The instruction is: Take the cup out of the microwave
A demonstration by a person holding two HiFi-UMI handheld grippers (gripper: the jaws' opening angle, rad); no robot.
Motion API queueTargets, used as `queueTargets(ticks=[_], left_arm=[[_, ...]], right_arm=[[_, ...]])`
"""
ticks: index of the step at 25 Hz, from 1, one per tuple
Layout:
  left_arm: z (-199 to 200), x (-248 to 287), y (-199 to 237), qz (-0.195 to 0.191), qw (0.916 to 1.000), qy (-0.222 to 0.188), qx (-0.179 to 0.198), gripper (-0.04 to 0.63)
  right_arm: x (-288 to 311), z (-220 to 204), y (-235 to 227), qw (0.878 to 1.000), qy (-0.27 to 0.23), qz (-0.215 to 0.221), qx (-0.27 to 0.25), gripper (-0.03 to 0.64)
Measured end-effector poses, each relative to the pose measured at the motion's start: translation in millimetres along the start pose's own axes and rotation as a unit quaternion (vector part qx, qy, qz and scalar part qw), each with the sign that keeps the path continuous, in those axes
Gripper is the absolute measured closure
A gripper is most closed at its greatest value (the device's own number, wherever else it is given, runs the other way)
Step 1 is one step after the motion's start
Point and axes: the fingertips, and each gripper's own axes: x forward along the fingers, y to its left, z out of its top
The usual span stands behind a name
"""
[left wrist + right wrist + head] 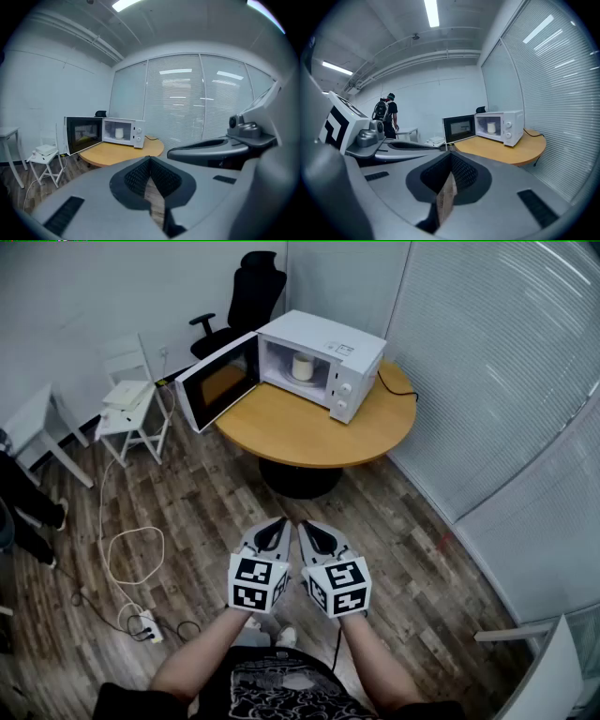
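Off at the left on the floor, a white chair [129, 401] and a loose cable [131, 557] sit near the walk-in path; feet should stay off both. Next over, the microwave door [217, 382] stands swung open to the left, the microwave [319, 334] sits on the round wooden surface [300, 432], and the cup [302, 367] is upright inside the cavity, roughly centred. Low in front of the person, the left hand-held gripper [275, 532] has its jaws together with nothing in them, and the right hand-held gripper [316, 536], just beside it, is also closed and empty. Step in hand looks like the approach; nothing is reached yet. To do it well: walk up to the surface, stay clear of the open door, spread one hand-held gripper's jaws wide before it enters the cavity, come in level, straddle the cup at mid-height, close, lift a touch, and draw straight out without clipping the frame. The right one probably has the freer line, since the door swings to the left. The cup is well apart from both, ahead and roughly in line with the gap between them; it shows up-left of the jaws in the left gripper view and up-right in the right gripper view.
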Motion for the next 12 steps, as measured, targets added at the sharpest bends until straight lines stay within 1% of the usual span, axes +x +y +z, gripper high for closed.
queueTargets(ticks=[4, 8, 12], left_arm=[[-1.1, -9.4, -7.2, 0.002, 1.0, 0.0, -0.004, 0.584], [-1.2, -8.5, -11.6, 0.004, 1.0, 0.0, -0.003, 0.584], [-5.0, -8.7, -8.5, 0.005, 1.0, 0.003, -0.007, 0.584]], right_arm=[[-10.0, -4.2, 5.5, 1.0, 0.003, 0.0, 0.005, 0.601], [-14.6, -4.7, 1.2, 1.0, 0.002, -0.001, 0.002, 0.601], [-12.8, -7.3, 2.4, 1.0, 0.006, 0.001, 0.004, 0.601]])
